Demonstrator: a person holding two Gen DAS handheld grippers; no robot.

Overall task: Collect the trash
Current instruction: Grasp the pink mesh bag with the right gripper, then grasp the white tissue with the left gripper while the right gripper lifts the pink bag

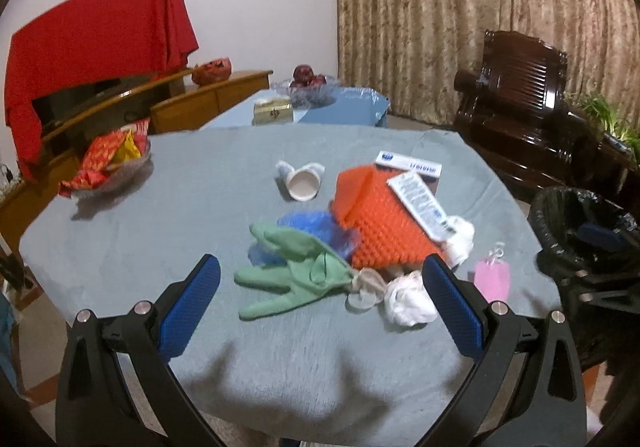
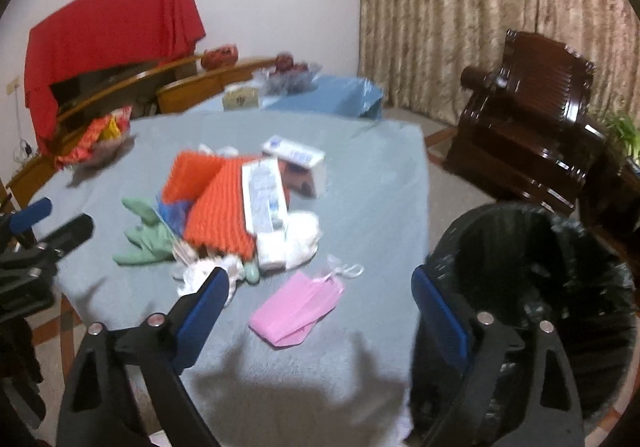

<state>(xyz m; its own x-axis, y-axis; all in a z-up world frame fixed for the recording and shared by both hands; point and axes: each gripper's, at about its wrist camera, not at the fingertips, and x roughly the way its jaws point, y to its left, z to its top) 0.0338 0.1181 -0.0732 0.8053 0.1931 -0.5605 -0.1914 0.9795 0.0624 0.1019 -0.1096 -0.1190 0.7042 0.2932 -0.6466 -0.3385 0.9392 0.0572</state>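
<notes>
The pink mask point(image 2: 297, 309) lies flat on the desk point(image 2: 360, 175), directly ahead between the right tool's point(image 2: 320, 307) wide-open, empty jaws, long axis slanting near-left to far-right; left tool point(image 1: 320, 299) likewise open, farther off.

A grey-blue cloth point(image 1: 120, 247) covered the table. On it lay an orange knobbly-textured pouch point(image 1: 384, 223), a pale green glove point(image 1: 296, 275), a pink face mask point(image 2: 298, 307), white crumpled tissue point(image 1: 408, 299) and a white box with blue print point(image 1: 408, 167). The bin liner point(image 2: 560, 267) was black; the gripper pads point(image 1: 192, 303) were blue, and a red cloth point(image 1: 100, 43) hung behind.
</notes>
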